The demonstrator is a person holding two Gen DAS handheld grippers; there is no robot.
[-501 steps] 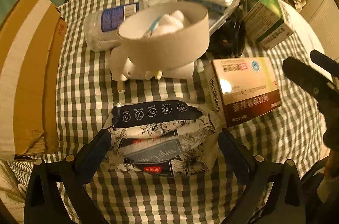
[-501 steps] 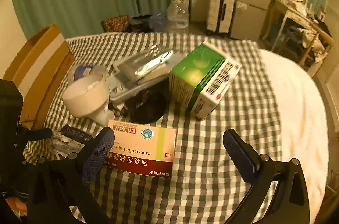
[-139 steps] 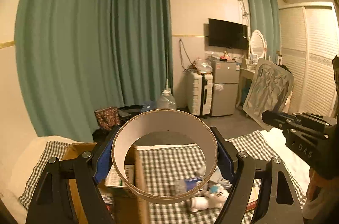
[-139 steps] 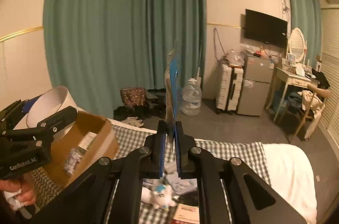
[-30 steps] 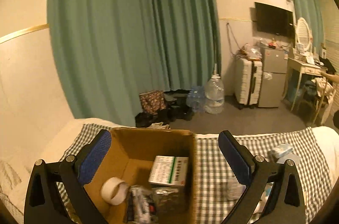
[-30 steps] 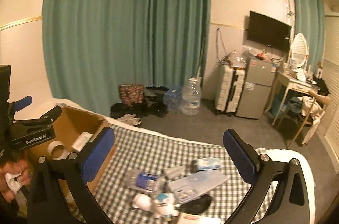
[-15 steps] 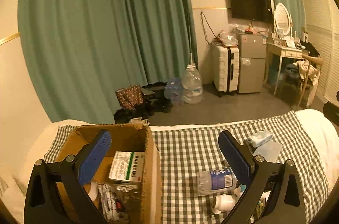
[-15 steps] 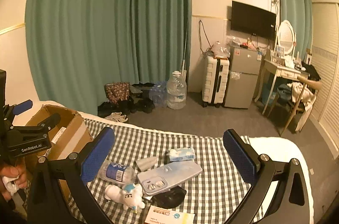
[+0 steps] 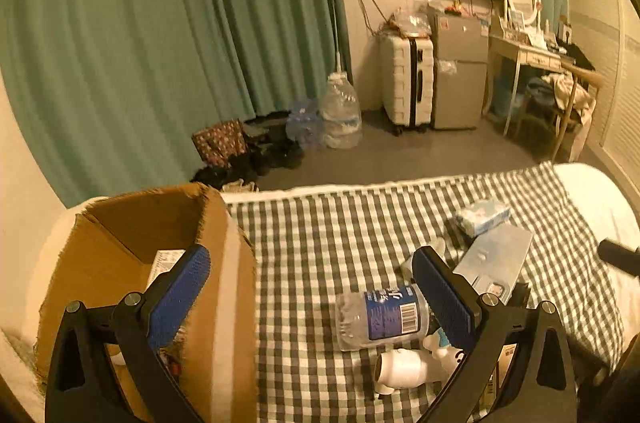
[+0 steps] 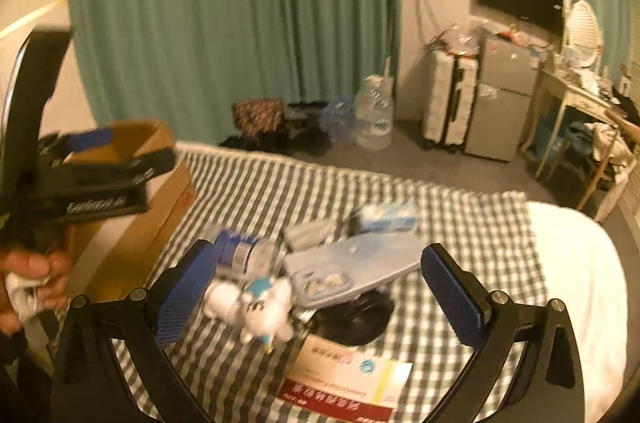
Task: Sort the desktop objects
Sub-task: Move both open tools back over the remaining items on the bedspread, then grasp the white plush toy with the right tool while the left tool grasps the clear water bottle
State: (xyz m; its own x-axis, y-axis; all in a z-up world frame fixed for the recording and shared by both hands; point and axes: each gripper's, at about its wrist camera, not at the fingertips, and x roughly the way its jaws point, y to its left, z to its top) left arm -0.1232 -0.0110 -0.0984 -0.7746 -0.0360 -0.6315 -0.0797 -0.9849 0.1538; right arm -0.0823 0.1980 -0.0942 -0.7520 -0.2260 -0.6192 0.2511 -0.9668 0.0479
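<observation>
A brown cardboard box (image 9: pixel 120 255) stands at the left of the checked cloth (image 9: pixel 320 223) with packets inside. My left gripper (image 9: pixel 312 299) is open and empty, one finger over the box wall, the other above a lying water bottle (image 9: pixel 380 319). A white plush toy (image 9: pixel 408 367) lies just in front of the bottle. My right gripper (image 10: pixel 318 293) is open and empty above the plush toy (image 10: pixel 256 307), the bottle (image 10: pixel 240 249) and a silver pack (image 10: pixel 352 263). A red-and-white medicine box (image 10: pixel 344 383) lies nearest to it.
A tissue packet (image 10: pixel 386 213) and a black round object (image 10: pixel 356 315) lie among the pile. A hand (image 10: pixel 32 279) holds the left gripper (image 10: pixel 124 147) over the box (image 10: pixel 136 223). White bedding (image 10: pixel 572 283) borders the cloth on the right. A large water jug (image 9: pixel 340 115) stands on the floor beyond.
Both views have tilted down and closed in on the cloth. The left gripper has shifted right from over the box toward the bottle. Both grippers stay open and empty.
</observation>
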